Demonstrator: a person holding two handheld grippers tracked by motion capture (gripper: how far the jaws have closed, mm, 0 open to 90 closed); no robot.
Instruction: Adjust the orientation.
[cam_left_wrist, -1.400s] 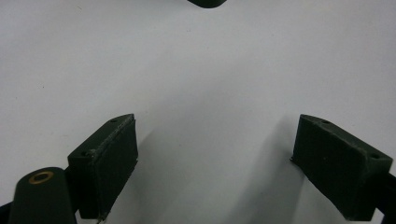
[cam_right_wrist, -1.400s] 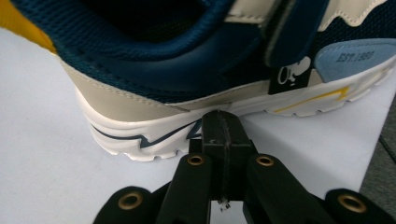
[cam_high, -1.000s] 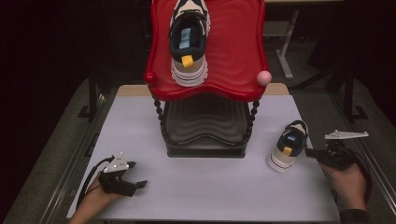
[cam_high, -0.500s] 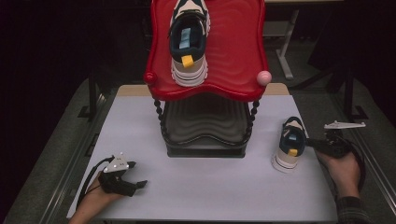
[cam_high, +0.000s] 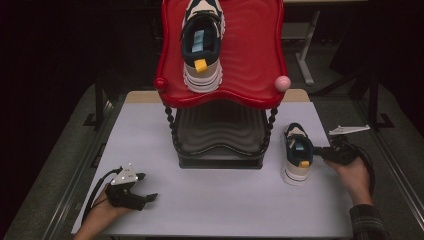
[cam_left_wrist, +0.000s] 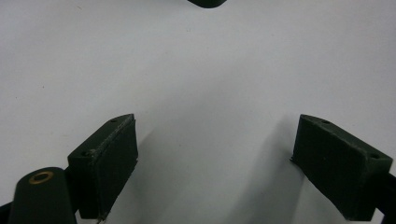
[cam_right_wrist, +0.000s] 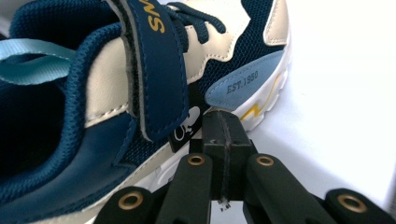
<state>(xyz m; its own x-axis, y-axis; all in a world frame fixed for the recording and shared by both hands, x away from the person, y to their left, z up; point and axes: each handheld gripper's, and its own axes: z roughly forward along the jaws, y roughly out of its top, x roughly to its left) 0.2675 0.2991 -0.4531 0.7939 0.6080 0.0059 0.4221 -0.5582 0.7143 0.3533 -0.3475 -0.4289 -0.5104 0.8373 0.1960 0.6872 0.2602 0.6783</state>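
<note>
**Pressing a closed gripper against a sneaker beside a two-tier shoe rack**

Lying on the white surface (cam_high: 220, 200) near its right edge, the navy-and-cream sneaker (cam_high: 298, 159) stands upright on its sole, heel toward the near edge and toe toward the far edge, just to the right of the shoe rack (cam_high: 222, 95). The right gripper (cam_high: 320, 153) comes in level from the right edge, held in the person's right hand (cam_high: 353, 172), with its tips at the sneaker's outer side. In the right gripper view the two black jaws are pressed flat together with nothing between them, and their joined tips (cam_right_wrist: 222, 122) sit against the sneaker (cam_right_wrist: 140, 93) just below the pale blue patch (cam_right_wrist: 245, 86) marked "EST.1950", close to the white sole; whether they actually touch it cannot be told. The left gripper (cam_high: 146, 186) rests near the near-left corner of the surface, well apart from the sneaker; in the left gripper view its jaws stand wide over bare surface (cam_left_wrist: 205, 70), holding nothing. The rack occupies the middle of the surface toward the far edge: a red upper tray on black beaded posts over a black lower tray (cam_high: 220, 135). A matching second sneaker (cam_high: 202, 42) stands on the red tray, heel toward the near edge.
</note>
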